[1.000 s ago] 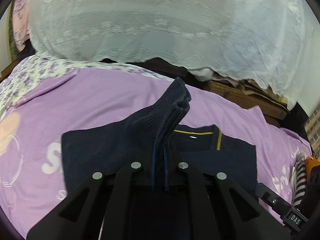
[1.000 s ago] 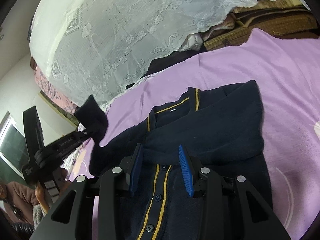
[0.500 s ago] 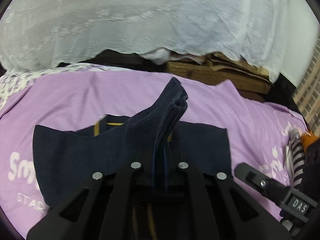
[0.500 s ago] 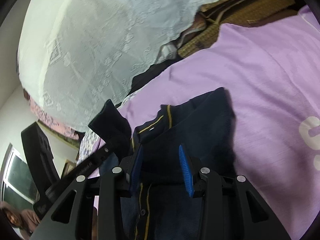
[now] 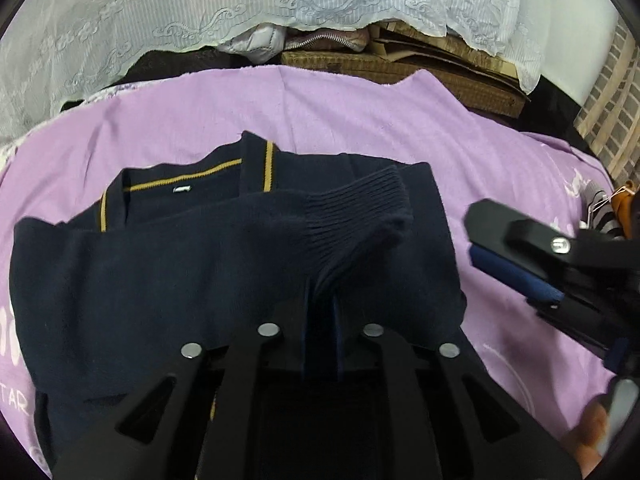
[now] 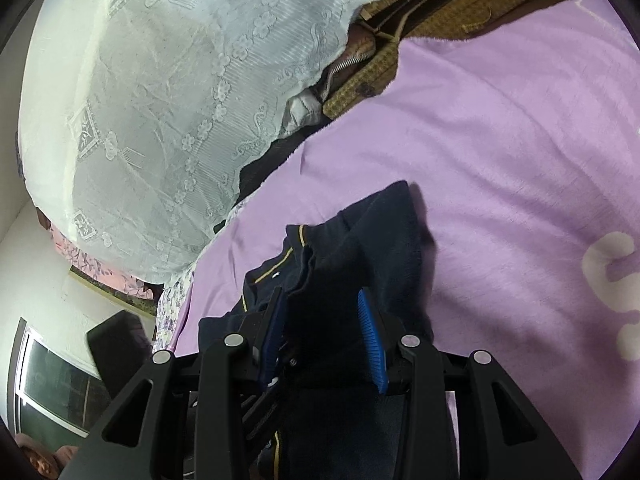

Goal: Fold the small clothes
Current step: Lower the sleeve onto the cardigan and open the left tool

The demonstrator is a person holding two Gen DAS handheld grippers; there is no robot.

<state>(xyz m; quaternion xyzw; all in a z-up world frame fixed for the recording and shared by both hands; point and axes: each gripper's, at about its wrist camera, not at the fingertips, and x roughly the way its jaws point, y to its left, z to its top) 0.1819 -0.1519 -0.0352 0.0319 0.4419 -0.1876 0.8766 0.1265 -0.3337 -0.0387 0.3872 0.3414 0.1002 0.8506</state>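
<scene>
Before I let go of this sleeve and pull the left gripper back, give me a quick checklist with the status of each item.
1. Ribbed cuff lies across the navy cardigan chest: ok.
2. Left gripper jaws have just been opening, cuff fabric between them; fully released: cannot tell.
3. Right gripper open, holding nothing: ok.
4. Collar flat, yellow trim showing: ok.
5. Purple blanket smooth around the cardigan: ok.

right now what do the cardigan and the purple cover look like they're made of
Cardigan: navy knit, maybe wool or acrylic; ribbed cuff, matte, mustard trim. Cover: soft fleece or plush by its fuzzy, faintly shiny nap; fibre unclear.
</scene>
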